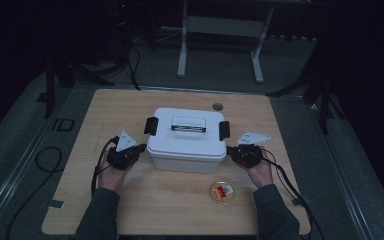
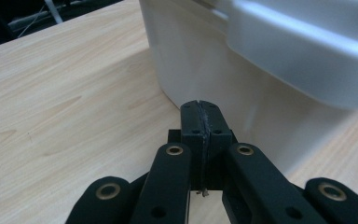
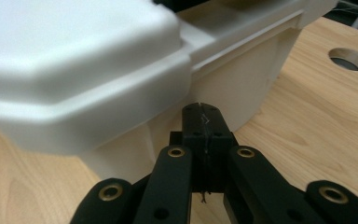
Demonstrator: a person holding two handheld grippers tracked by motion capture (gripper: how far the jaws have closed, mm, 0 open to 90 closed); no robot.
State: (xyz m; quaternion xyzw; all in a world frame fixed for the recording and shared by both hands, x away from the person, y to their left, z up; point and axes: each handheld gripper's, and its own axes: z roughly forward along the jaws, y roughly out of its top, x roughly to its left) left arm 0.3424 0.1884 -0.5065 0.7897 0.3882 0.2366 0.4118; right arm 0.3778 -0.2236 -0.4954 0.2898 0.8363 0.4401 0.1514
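White lidded box (image 1: 186,139) at the middle of the wooden surface (image 1: 80,200), lid on, both black side latches (image 1: 151,125) apparently down over the rim, black handle flat on top. Left tongs (image 1: 139,150) pressed together on nothing, tips low by the box's left wall — same for right tongs (image 1: 230,152) at the right wall, under the lid's overhang. Small round dish with something red and yellow (image 1: 223,192) near the front edge, well apart from the box. Judged an early stage — box flanked but nothing gripped, latches and lid yet to be worked.
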